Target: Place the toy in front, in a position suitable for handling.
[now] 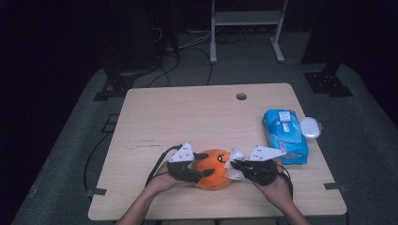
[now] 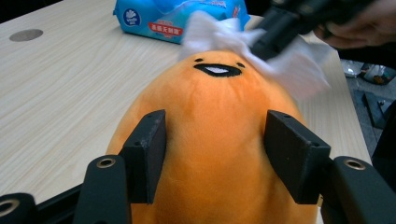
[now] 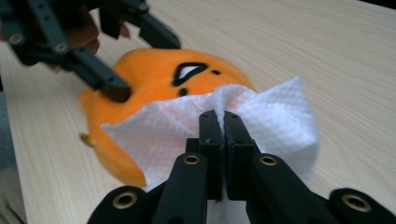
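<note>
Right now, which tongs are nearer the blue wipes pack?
Right. The right tongs, shut on a white tissue, sit just left of the blue wipes pack. The left tongs clamp the orange plush toy on its far side, farther off.

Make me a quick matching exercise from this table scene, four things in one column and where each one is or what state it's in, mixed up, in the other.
Things:
1. orange plush toy
2. white wipe
3. blue wipes pack
4. white lid

States:
A. lies beside the pack, at the table's right edge
B. pinched in the right tongs
C. squeezed between the left tongs
D. lies flat, right of the toy

Pairs: 1-C, 2-B, 3-D, 4-A
</note>
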Demonstrator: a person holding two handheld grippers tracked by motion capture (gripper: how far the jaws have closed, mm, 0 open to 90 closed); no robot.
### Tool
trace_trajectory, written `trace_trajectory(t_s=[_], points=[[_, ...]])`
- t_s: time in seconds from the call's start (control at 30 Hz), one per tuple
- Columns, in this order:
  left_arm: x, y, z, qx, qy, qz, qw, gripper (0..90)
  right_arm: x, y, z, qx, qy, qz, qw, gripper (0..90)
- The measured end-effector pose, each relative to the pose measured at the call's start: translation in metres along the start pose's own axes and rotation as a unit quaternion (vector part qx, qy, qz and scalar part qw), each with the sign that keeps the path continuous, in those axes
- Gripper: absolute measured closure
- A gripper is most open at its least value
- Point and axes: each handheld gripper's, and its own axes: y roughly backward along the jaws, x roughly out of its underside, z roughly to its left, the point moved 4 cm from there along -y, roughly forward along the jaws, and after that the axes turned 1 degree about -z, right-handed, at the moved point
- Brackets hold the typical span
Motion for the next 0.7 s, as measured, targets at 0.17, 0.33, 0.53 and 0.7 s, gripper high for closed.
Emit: trace_trajectory(t_s=[0.17, 0.33, 0.53, 0.7], points=[[0.001, -0.003, -0.006, 0.009, -0.011, 0.002, 0.9999, 40.1, -0.005, 0.002, 0.009, -0.012, 0.006, -0.016, 0.9998, 86.9], [0.000, -0.005, -0.014, 0.019, -0.023, 0.004, 0.9995, 39.9, -0.004, -0.001, 0.009, -0.018, 0.012, -0.007, 0.9997, 86.7], [0.000, -0.007, -0.018, 0.026, -0.037, 0.009, 0.9990, 39.9, -0.005, 0.004, 0.004, -0.007, -0.001, -0.017, 0.9998, 86.7], [0.000, -0.008, -0.021, 0.031, -0.045, 0.011, 0.9985, 39.8, -0.008, 0.000, 0.012, -0.015, 0.013, -0.017, 0.9997, 86.7]])
